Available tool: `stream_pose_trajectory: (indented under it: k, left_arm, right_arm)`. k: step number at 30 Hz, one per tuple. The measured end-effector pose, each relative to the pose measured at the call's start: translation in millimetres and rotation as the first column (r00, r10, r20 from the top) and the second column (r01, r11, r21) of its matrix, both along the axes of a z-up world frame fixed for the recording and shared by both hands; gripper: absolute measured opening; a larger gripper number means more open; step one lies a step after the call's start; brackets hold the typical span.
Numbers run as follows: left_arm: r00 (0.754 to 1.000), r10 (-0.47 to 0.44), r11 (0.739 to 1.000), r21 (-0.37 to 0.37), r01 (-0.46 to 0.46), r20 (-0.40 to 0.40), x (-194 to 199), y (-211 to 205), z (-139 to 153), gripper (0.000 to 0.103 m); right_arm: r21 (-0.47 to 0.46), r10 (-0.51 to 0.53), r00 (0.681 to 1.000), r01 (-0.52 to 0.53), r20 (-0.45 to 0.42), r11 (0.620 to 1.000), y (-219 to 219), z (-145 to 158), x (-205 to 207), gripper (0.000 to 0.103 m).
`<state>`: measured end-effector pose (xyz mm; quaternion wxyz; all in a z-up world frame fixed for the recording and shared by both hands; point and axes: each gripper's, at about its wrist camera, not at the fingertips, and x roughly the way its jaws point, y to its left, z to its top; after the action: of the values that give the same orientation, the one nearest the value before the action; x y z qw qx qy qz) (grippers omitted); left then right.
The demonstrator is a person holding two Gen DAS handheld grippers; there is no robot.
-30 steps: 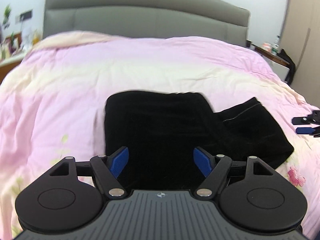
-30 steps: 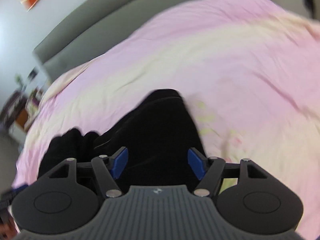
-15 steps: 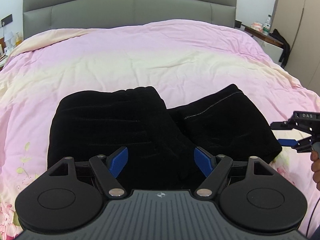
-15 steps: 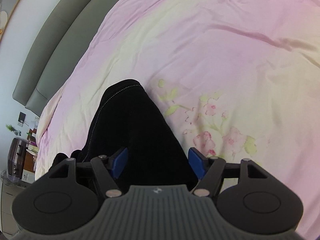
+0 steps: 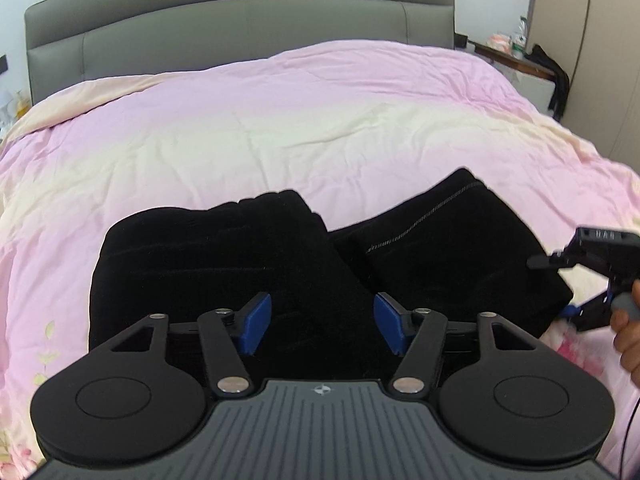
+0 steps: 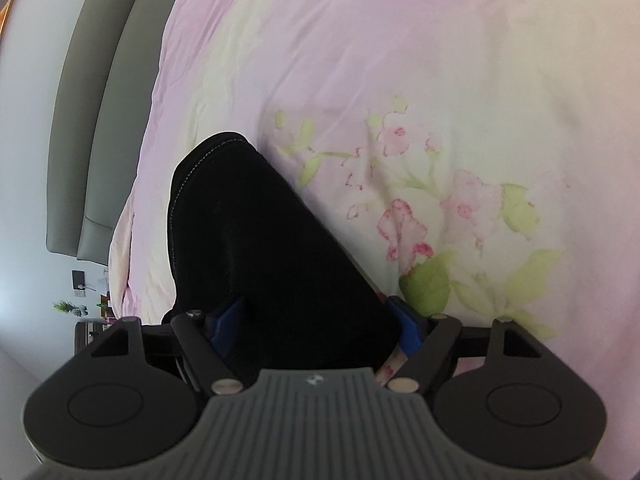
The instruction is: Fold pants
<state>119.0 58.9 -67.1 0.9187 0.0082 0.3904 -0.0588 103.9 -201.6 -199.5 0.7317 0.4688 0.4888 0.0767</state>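
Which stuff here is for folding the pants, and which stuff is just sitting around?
For the job:
- black velvety pants, lying on the pink floral duvet
- left hand-held gripper, jaws closing
- right hand-held gripper, jaws opening around the pants

Just lying about:
- grey padded headboard
- wooden bedside table with bottles

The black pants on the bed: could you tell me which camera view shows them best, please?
The left wrist view: it shows the black pants nearly whole on the pink quilt, both bunched halves visible. The right wrist view shows only one stitched end, running between that gripper's fingers.
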Motion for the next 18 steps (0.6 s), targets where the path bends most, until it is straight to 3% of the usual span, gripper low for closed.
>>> stream_pose_trajectory:
  k: [3, 6, 11, 16, 18]
  left_arm:
    - [1.000, -0.001, 1.000, 0.001, 0.001, -0.027, -2, 5, -10, 0.057]
    - [1.000, 0.010, 0.999, -0.043, -0.011, -0.021, -11, 16, -12, 0.055]
    - [1.000, 0.026, 0.998, -0.048, -0.026, -0.009, -16, 29, -15, 0.044]
    - [0.991, 0.058, 0.988, -0.139, -0.074, -0.118, -2, 47, -47, 0.038]
    - [0.991, 0.061, 0.987, -0.142, -0.078, -0.121, 1, 48, -56, 0.039]
  right_arm:
    - [-0.011, -0.016, 1.000, 0.016, 0.014, 1.000, 3, -2, -3, 0.072]
    - [-0.034, -0.018, 0.999, 0.019, 0.027, 0.999, 4, 0, -5, 0.062]
    - [0.004, -0.036, 0.997, 0.035, 0.068, 0.999, 1, 6, -12, 0.034]
    - [0.001, -0.027, 0.992, 0.027, 0.125, 1.000, 3, 21, -18, 0.029]
    - [-0.035, -0.016, 0.991, 0.021, 0.136, 0.999, 7, 25, -20, 0.028]
